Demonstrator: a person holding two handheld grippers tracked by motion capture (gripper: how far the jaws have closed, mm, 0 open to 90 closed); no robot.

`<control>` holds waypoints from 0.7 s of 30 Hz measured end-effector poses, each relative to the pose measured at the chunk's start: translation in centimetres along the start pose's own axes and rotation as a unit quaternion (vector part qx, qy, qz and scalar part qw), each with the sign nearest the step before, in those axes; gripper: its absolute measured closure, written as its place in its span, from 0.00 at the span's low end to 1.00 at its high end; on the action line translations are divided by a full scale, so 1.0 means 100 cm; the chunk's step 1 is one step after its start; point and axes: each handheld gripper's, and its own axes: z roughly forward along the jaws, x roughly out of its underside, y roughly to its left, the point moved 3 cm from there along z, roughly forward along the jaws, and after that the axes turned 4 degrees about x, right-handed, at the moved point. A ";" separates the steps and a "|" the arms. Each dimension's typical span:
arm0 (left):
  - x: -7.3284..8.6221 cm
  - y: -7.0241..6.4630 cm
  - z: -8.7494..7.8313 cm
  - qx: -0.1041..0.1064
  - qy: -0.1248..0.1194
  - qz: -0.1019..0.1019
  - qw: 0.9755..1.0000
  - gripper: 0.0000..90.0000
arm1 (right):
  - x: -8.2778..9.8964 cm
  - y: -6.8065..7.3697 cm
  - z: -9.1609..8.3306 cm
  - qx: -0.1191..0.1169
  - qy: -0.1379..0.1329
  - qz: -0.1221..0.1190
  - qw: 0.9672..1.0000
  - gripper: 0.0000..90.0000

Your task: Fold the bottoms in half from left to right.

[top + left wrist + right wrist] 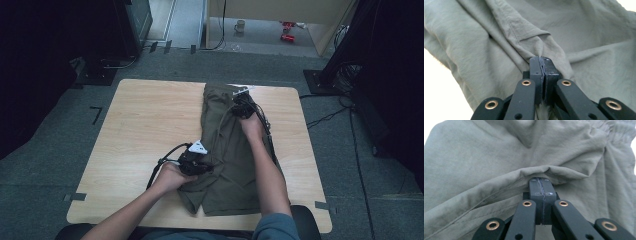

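Left gripper (541, 60): pinching a fold of the olive shorts (227, 150).
Right gripper (540, 180): clamped on their edge.
Risk: thin pinches may slip; fold goes askew.

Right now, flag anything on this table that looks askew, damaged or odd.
Nothing looks damaged or spilled. The olive shorts lie folded lengthwise on the table, rumpled, with the near hem bunched unevenly. That fits the handling: the left tool and the right tool each pinch a fold of the cloth.

Wooden table (145, 130), grey carpet (350, 165)
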 end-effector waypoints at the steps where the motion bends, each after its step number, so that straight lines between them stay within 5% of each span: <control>1: 0.000 0.000 0.000 0.000 0.000 0.000 1.000 0.99 | 0.000 0.000 0.000 0.000 0.000 0.000 1.000 1.00; 4: 0.004 0.009 0.000 0.004 0.000 -0.011 1.000 0.98 | 0.006 0.002 0.003 0.002 -0.018 -0.007 1.000 1.00; 15: 0.011 0.027 -0.015 -0.008 0.004 -0.003 1.000 0.98 | 0.007 0.007 0.004 -0.001 -0.019 -0.004 1.000 1.00; 21: 0.020 0.046 -0.033 -0.033 0.005 -0.005 0.999 0.97 | 0.007 0.014 0.005 -0.006 -0.027 -0.004 1.000 1.00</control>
